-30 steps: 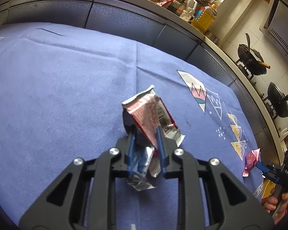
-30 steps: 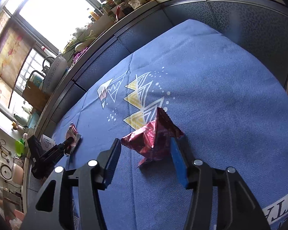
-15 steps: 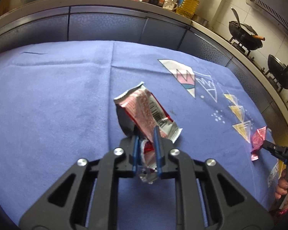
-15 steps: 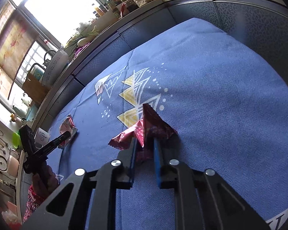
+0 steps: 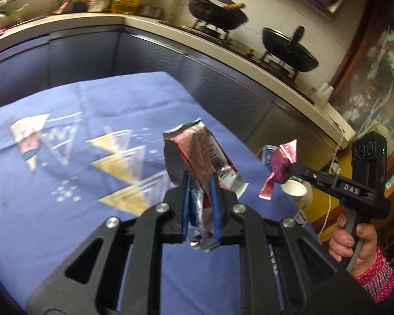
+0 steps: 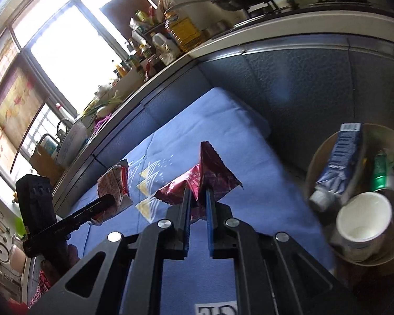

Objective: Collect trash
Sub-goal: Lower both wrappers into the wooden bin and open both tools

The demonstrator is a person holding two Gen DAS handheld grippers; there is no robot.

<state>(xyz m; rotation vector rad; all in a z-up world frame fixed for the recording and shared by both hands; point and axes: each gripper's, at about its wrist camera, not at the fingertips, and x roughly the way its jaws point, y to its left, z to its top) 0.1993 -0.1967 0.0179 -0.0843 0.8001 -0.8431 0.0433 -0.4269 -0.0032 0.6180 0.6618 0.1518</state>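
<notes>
Both wrappers are off the blue cloth (image 5: pixel 52 204) now & carried toward the table's far corner; earlier the dark red one lay flat on the cloth between spread fingers of the R tool. Left gripper (image 5: pixel 200 204) is pinched tight on the torn red-and-silver wrapper (image 5: pixel 197 152), which sticks up above the blue pads, crumpled foil tail hanging below them. Right gripper (image 6: pixel 198 210) has just been closing and its pads now squeeze the dark red wrapper (image 6: pixel 210 173), peak pointing up. In the L wrist view the R tool sits just right of the L one, held by a hand (image 5: pixel 354 244) in a pink dotted sleeve.

Step in hand, as I read it: carry both pieces to the bin (image 6: pixel 320 157), low at right beyond the cloth edge in the R wrist view, w/ a blue carton (image 6: pixel 341 162), white paper cup (image 6: pixel 365 225) & a green item already in it.

To do it well:
- keep both grips closed till each wrapper is over the bin mouth, not the rim
- R side is nearer, so drop that one first, then bring L across
- foil is light & may cling to a pad; spread fingers wide, small shake if it sticks
- go low over the opening so nothing flutters out
</notes>
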